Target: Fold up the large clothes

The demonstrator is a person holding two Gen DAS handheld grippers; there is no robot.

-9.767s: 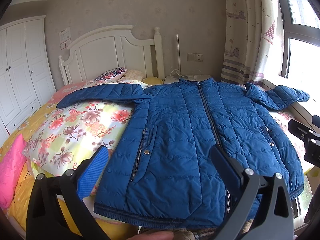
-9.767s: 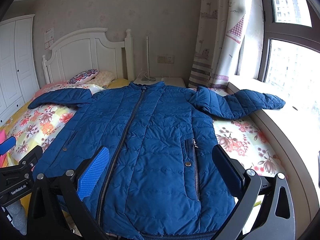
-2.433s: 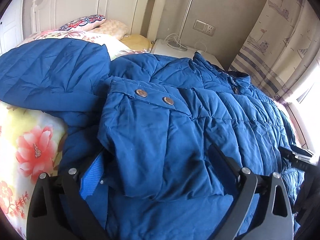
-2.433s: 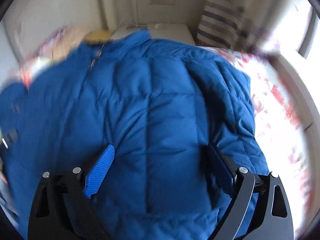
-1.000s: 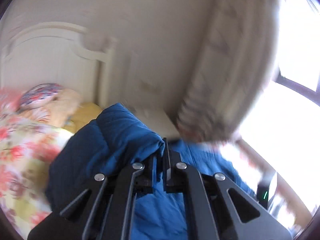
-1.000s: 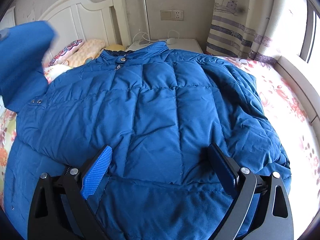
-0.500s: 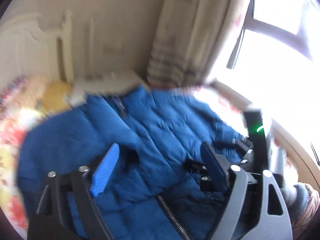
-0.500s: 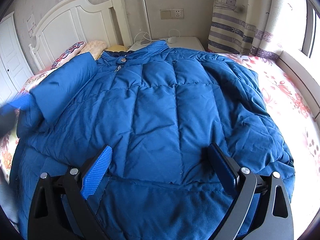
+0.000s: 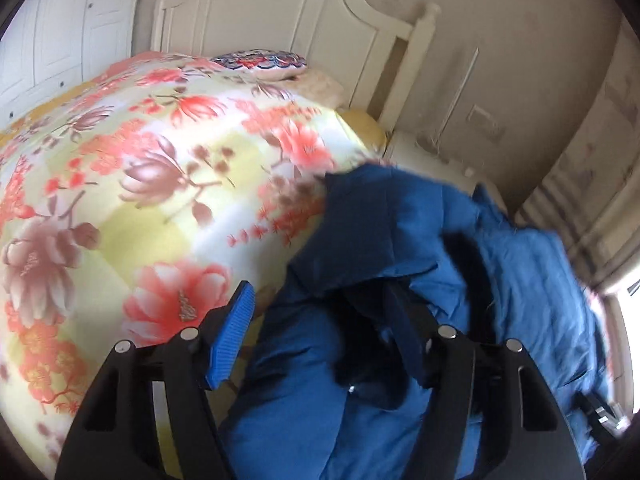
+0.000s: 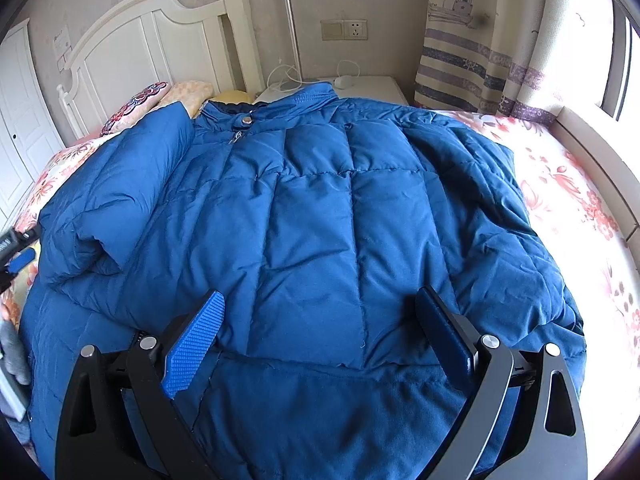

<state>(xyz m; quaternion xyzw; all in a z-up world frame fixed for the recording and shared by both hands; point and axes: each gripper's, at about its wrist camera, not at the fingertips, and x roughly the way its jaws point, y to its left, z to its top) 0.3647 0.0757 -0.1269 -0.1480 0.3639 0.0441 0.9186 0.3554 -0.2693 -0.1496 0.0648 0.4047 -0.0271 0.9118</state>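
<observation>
Your blue jacket (image 10: 320, 220) is lying on the bed (image 10: 560, 184) with both sleeves already tucked in over the body, so the side folds look done. Left gripper (image 9: 320, 336) has just been closing a bit but grips nothing; right gripper (image 10: 320, 328) hangs wide apart, empty. The bottom-to-collar fold is left, I'd say.

Looking soft and puffy: blue cloth jacket (image 10: 320, 216), stitched in squares, a little shiny. Showing a shiny metal snap (image 10: 247, 120) at the collar. Lying smooth: flowered cloth bedspread (image 9: 120, 184). Looking smooth and painted: white wooden headboard (image 10: 160, 44). Looking bumpy: blue rubbery pad (image 10: 192, 340) on matt black plastic.
</observation>
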